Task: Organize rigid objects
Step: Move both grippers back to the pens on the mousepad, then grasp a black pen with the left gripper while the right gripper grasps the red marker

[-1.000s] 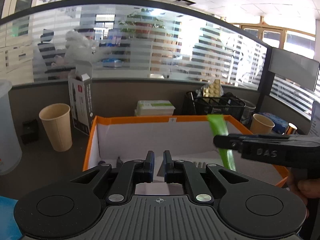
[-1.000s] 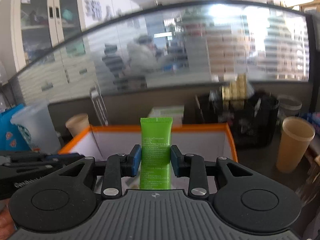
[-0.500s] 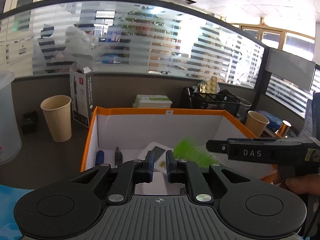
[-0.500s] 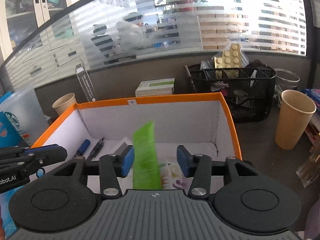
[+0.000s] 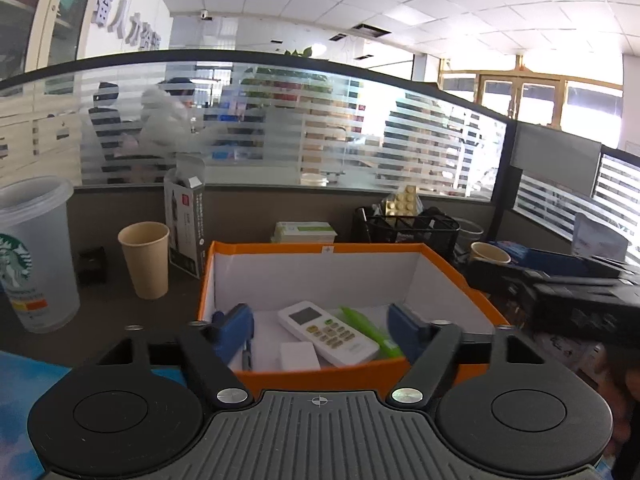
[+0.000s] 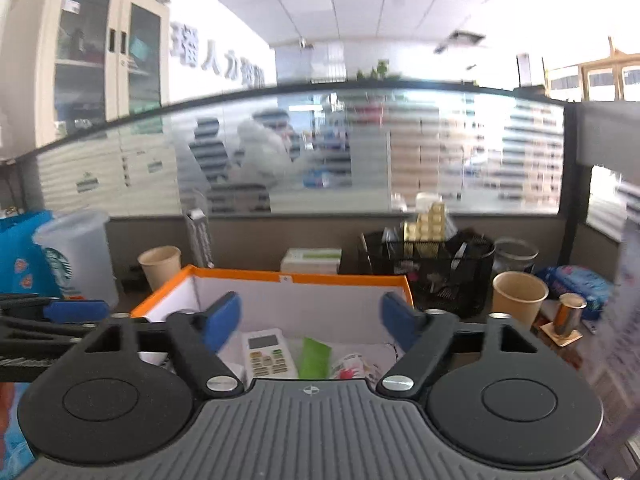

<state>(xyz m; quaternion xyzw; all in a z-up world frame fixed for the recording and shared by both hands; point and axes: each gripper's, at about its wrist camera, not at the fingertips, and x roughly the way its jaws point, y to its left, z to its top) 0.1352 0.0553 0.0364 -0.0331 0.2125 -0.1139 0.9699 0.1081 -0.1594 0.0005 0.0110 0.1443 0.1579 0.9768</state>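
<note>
An orange-rimmed white box (image 5: 320, 249) (image 6: 304, 278) stands on the desk ahead of both grippers. Inside it lie a white remote control (image 5: 327, 332) (image 6: 267, 354), a green tube (image 5: 370, 330) (image 6: 316, 356) beside the remote, a small white block (image 5: 299, 355) and pens at the left wall. My left gripper (image 5: 322, 326) hangs over the box's near wall, its jaws opening wide with nothing gripped. My right gripper (image 6: 310, 316) is likewise opening, holds nothing, and sits back from the box. The right gripper's body (image 5: 580, 300) shows at the right edge of the left wrist view.
A paper cup (image 5: 145, 258) and a large translucent Starbucks cup (image 5: 34, 256) stand left of the box. A black mesh organiser (image 6: 430, 268), another paper cup (image 6: 518, 298) and a small metal cylinder (image 6: 568, 316) are to the right. A glass partition closes the desk's far side.
The right gripper opened and let go of the green tube, which fell into the box beside the remote. The left gripper went from shut to wide open. Both grippers pulled back and rose.
</note>
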